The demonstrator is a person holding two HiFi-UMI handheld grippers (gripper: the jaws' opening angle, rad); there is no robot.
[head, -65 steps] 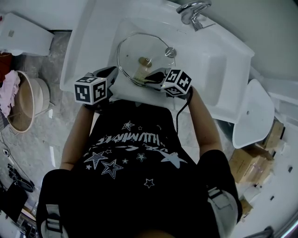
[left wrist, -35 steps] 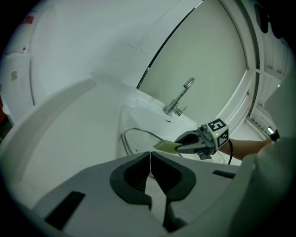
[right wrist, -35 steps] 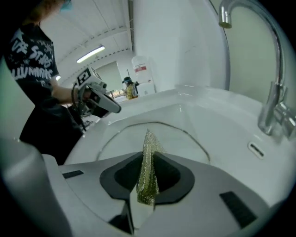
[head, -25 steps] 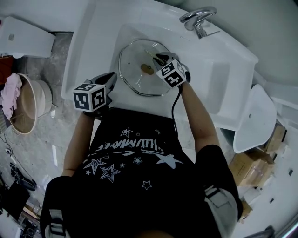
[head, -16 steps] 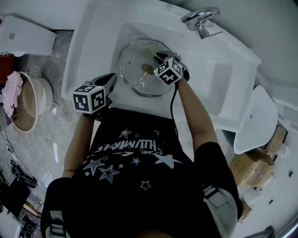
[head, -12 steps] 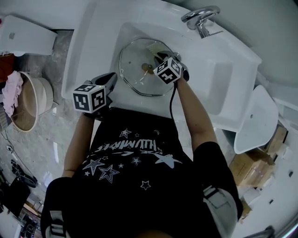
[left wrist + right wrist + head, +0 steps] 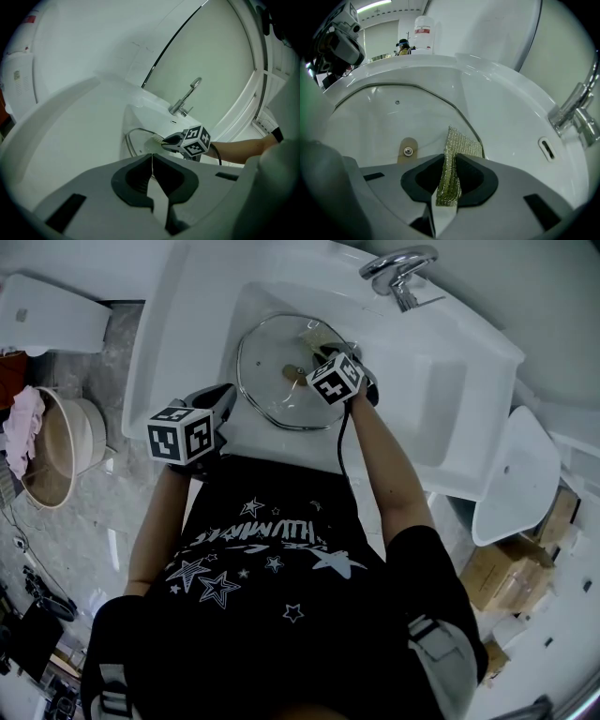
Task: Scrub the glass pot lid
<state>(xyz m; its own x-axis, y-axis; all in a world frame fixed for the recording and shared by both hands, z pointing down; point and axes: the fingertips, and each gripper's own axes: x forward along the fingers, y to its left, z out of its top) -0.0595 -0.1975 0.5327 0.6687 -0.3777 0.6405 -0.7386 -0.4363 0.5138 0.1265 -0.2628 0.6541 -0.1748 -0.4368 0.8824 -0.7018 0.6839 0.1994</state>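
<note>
The glass pot lid [image 7: 272, 381] lies upside down in the white sink [image 7: 441, 381], its knob screw [image 7: 408, 151] facing up. My right gripper [image 7: 319, 348] is over the lid's far right side, shut on a gold-green mesh scouring pad [image 7: 451, 164]. The pad's free end rests on the glass beside the metal rim [image 7: 440, 104]. My left gripper [image 7: 223, 396] hangs at the sink's near left edge, off the lid, shut with nothing in it. From the left gripper view [image 7: 152, 174] the right gripper [image 7: 180, 140], the pad [image 7: 153, 142] and the lid [image 7: 133, 140] are ahead.
A chrome faucet [image 7: 398, 266] stands at the sink's far side, with an overflow slot [image 7: 546, 149] below it. A wooden basin [image 7: 47, 460] sits on the floor to the left. A white bin [image 7: 511, 474] and cardboard boxes [image 7: 506, 568] are at the right.
My right gripper has slid the pad from beside the lid's centre towards its far rim. The left gripper has stayed in place.
</note>
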